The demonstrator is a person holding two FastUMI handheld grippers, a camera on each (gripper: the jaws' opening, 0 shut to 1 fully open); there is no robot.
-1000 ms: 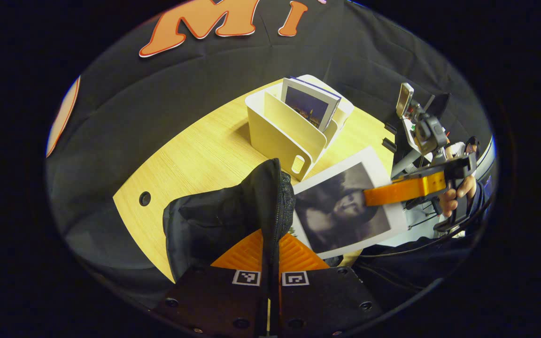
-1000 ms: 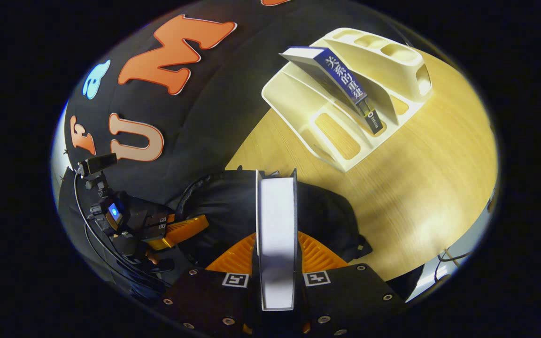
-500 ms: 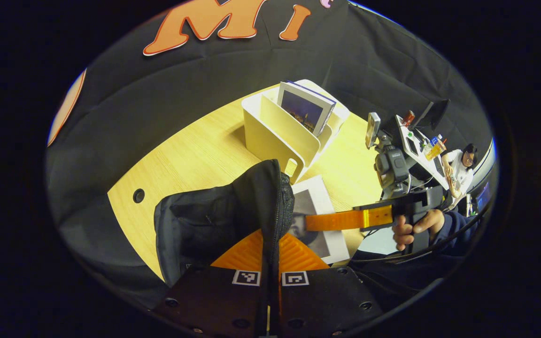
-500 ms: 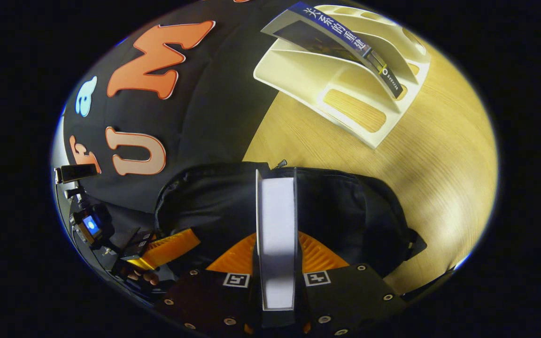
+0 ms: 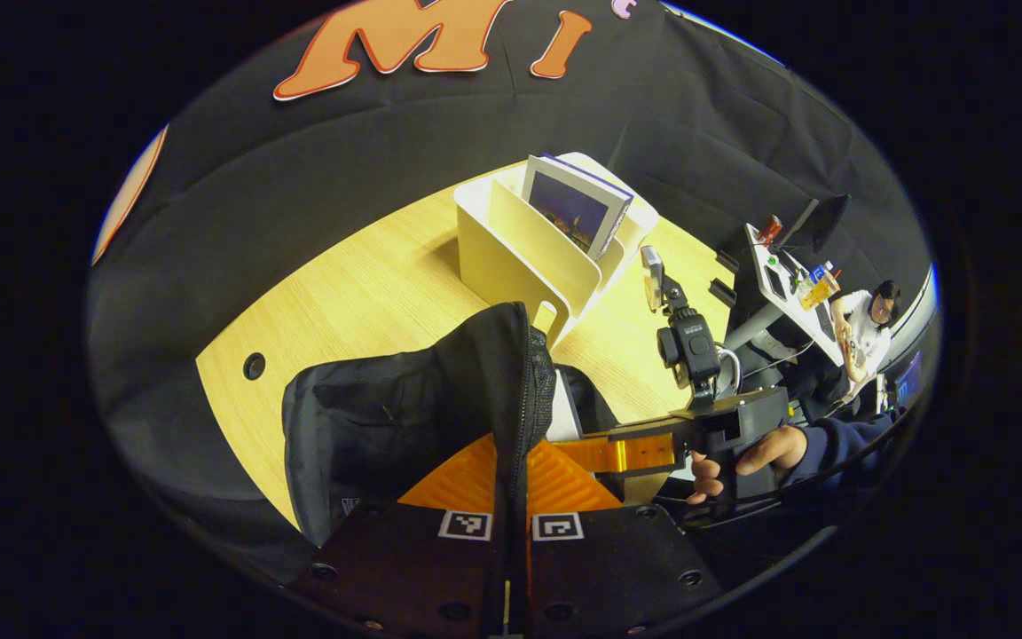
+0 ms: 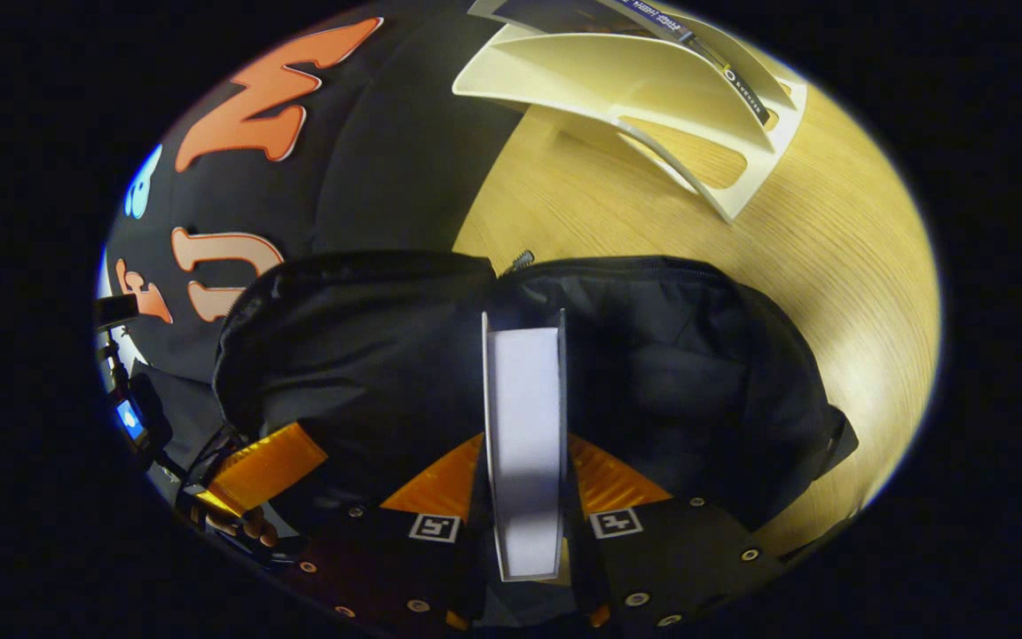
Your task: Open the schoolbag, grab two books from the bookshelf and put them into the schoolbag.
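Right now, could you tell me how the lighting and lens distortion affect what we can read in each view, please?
Left gripper view: even light, the table edge bowed by the fisheye, the bookshelf sharp. Right gripper view: a bright glare patch on the table, the schoolbag interior too dark for detail, the held book close and slightly soft.

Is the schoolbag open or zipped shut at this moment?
Open. The left claw grips the schoolbag by its zipper edge and holds the mouth apart, and the white book in the right claw points into it.

Dark navy sleeve (image 5: 835,441) (cuffed); claw bases (image 5: 511,568) black, square-coded markers, screws.
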